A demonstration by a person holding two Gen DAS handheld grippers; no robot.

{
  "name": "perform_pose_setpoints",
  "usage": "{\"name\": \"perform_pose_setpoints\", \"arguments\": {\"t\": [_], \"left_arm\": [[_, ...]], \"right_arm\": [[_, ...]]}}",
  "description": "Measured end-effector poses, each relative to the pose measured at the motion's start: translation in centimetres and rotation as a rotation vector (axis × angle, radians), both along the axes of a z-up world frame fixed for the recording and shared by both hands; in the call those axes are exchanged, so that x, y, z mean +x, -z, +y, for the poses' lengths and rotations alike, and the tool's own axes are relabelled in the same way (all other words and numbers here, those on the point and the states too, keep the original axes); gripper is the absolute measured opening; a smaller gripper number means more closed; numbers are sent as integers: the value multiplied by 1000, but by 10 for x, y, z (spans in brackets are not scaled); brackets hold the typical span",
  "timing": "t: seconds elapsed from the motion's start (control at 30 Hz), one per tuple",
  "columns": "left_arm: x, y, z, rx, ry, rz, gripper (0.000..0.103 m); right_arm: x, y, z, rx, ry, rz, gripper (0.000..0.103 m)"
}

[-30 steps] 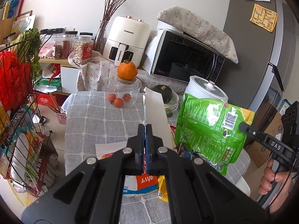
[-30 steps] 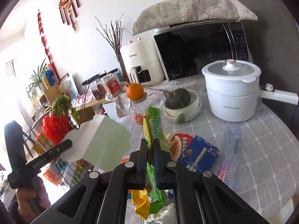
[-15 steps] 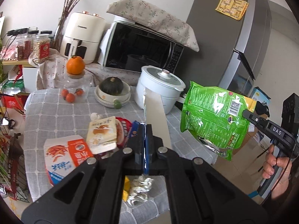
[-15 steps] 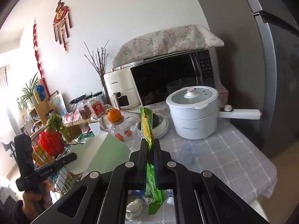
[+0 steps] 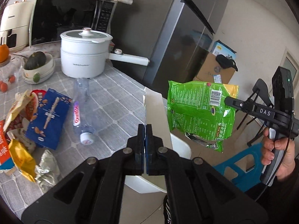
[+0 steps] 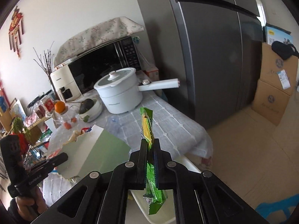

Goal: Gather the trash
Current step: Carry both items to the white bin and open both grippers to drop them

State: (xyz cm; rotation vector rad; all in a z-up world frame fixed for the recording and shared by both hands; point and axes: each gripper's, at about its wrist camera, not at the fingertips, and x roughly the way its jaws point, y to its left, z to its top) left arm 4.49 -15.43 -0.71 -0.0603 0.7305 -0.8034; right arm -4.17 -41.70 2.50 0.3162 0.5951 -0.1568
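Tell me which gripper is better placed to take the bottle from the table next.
Left, probably. The left gripper is by the table edge, with the bottle close ahead; the right gripper holds the bag out beyond the table. Both are full: left must first drop its carton.

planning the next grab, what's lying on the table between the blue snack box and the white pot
In the left wrist view, a clear plastic bottle lies on its side between the blue snack box and the white pot, cap end toward the camera.
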Motion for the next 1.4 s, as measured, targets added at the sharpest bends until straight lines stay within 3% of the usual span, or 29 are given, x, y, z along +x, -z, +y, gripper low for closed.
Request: {"name": "perform_pose_setpoints", "arguments": {"t": [0.43, 0.77, 0.9, 1.03, 1.4], "left_arm": [[-16, 66, -85, 190, 131, -17, 1], [-22, 109, -113, 308, 197, -32, 1], [-21, 113, -115, 293, 221, -18, 2], [-19, 118, -116, 260, 252, 47, 2], [-20, 136, -120, 265, 304, 171, 2]], "right_arm": [[-10, 76, -48, 84, 106, 218, 6], [-5, 103, -69, 184, 138, 278, 6], [-2, 107, -72, 198, 148, 290, 6], [0, 110, -74, 205, 154, 298, 6], [0, 112, -71, 208, 150, 312, 7]]}}
